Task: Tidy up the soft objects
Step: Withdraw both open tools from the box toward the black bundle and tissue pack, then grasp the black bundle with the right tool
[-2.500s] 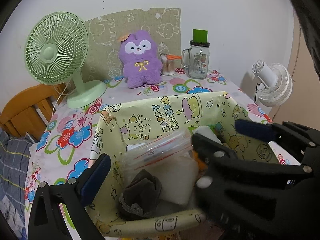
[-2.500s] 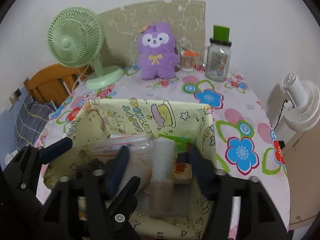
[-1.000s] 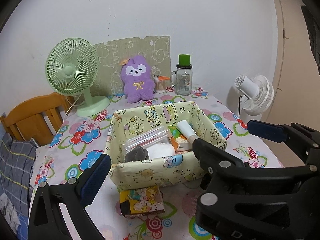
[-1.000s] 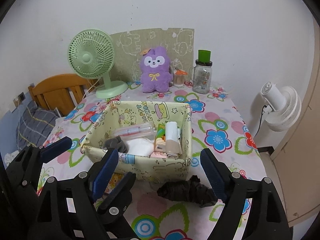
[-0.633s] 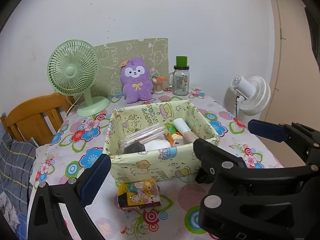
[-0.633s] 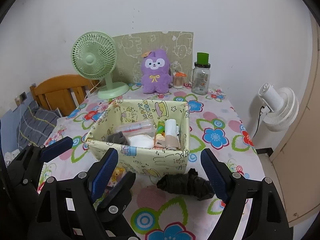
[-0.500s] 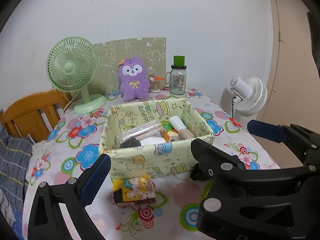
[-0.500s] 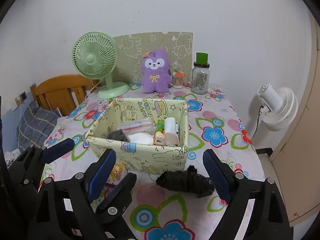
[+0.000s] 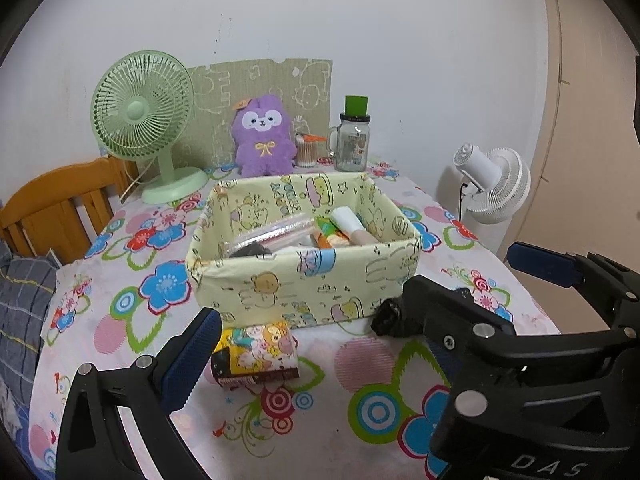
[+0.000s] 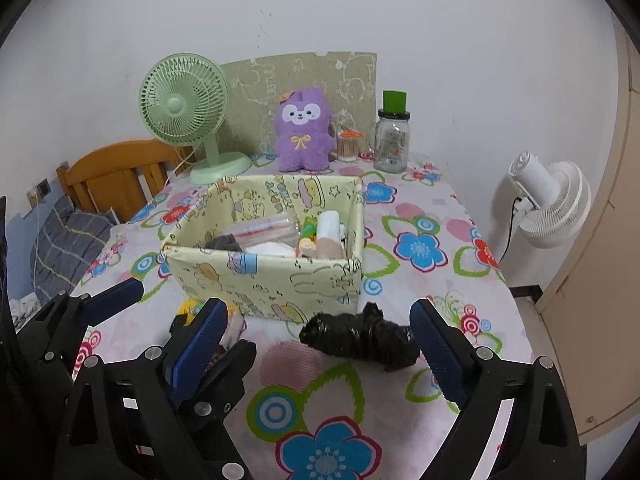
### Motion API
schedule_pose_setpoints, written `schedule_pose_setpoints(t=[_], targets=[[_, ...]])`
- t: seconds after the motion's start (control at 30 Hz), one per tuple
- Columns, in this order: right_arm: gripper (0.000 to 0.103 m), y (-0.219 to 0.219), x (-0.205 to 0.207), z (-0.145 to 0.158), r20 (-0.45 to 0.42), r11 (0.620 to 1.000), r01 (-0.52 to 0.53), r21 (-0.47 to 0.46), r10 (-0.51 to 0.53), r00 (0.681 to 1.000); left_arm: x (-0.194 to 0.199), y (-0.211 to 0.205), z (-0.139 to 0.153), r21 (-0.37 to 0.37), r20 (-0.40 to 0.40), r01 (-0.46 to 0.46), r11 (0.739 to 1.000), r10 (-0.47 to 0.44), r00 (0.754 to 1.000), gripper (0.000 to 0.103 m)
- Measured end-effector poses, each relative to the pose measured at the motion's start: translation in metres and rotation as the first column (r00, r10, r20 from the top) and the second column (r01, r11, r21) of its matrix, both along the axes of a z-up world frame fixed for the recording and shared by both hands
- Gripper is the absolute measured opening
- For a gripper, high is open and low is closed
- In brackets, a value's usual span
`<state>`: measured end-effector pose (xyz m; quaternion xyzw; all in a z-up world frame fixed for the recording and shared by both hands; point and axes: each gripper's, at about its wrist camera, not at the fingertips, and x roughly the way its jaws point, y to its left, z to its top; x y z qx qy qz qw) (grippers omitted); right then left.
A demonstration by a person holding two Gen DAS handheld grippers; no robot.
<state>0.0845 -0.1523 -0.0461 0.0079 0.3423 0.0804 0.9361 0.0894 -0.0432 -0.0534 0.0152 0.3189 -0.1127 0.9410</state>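
The right tongs (image 10: pixel 320 344) are hovering low over the flowered tabletop (image 10: pixel 424 216), their blue-padded jaws standing wide and opening further, with nothing pressed between them. A black crumpled plastic-bag roll (image 10: pixel 360 340) is lying on the tabletop between those jaws, touching neither pad, just in front of the yellow cartoon-print fabric bin (image 10: pixel 272 276). The left tongs (image 9: pixel 360 308) are also standing wide and gripping nothing; their left pad is sitting just beside a small cartoon-print packet (image 9: pixel 256 354) that is resting on the tabletop against the bin's front wall. From the left wrist view the right tongs' black frame is covering most of the lower right and partly hiding the black roll. Inside the bin a clear zip bag (image 10: pixel 264 226), a dark grey bundle (image 10: pixel 222 244), something white, and a white-and-tan roll (image 10: pixel 330 236) are lying side by side. Behind the bin, a green desk fan (image 10: pixel 188 116), a purple plush toy (image 10: pixel 304 136) and a glass mason jar (image 10: pixel 392 140) are standing along the wall.
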Motion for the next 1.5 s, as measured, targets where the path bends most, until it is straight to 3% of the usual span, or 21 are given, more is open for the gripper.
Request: schedule_pose_setpoints(t=[0.53, 1.5], targets=[[0.096, -0.011, 0.008, -0.038, -0.073, 0.999, 0.037, -0.020, -0.039, 0.997, 0.005, -0.007, -0.036, -0.004, -0.091, -0.014, 1.000, 0.013, 0.996, 0.103], [0.096, -0.029, 0.058, -0.079, -0.175, 0.999, 0.047, -0.017, -0.050, 0.983, 0.049, -0.031, -0.068, 0.033, -0.199, 0.003, 0.999, 0.003, 0.980, 0.103]])
